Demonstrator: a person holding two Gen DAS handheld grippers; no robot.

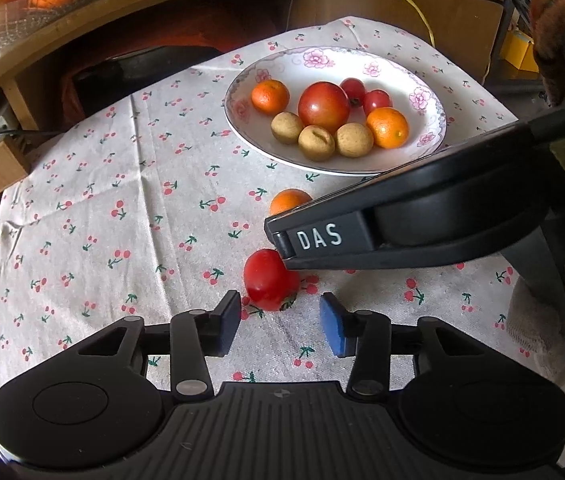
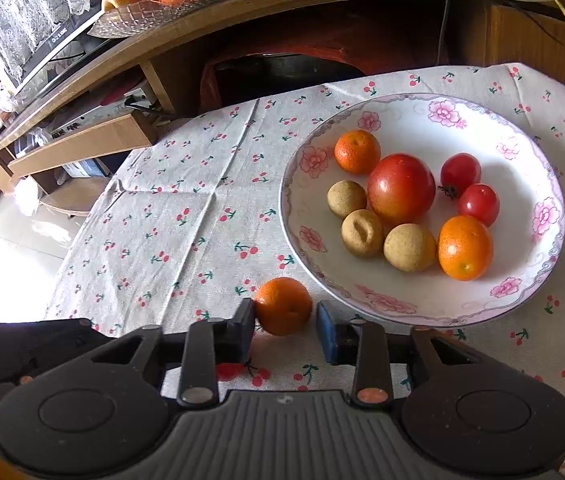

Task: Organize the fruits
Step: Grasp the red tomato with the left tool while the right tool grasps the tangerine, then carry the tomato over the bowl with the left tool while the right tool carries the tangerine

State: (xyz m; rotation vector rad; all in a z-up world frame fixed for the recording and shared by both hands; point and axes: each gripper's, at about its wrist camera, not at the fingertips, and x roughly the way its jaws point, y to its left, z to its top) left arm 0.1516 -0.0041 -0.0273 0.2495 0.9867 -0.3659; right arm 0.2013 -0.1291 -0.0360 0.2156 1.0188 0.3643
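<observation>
A small red tomato (image 1: 270, 280) lies on the cherry-print cloth just ahead of my left gripper (image 1: 280, 322), which is open with the fruit beyond its tips. A small orange (image 2: 284, 306) sits between the pads of my right gripper (image 2: 285, 330). The left pad touches it and a thin gap shows at the blue pad, so this gripper is open. In the left wrist view the right gripper's black housing (image 1: 422, 216) partly hides that orange (image 1: 288, 201). The flowered plate (image 2: 402, 120) (image 1: 402, 76) holds two oranges, a big tomato, two small tomatoes and three tan fruits.
A glass bowl (image 2: 154, 12) of oranges stands on the wooden shelf behind the table. A cardboard box (image 1: 422, 12) and cables lie at the back right. A brown furry sleeve (image 1: 562, 20) shows at the right. The cloth's left edge drops to the floor.
</observation>
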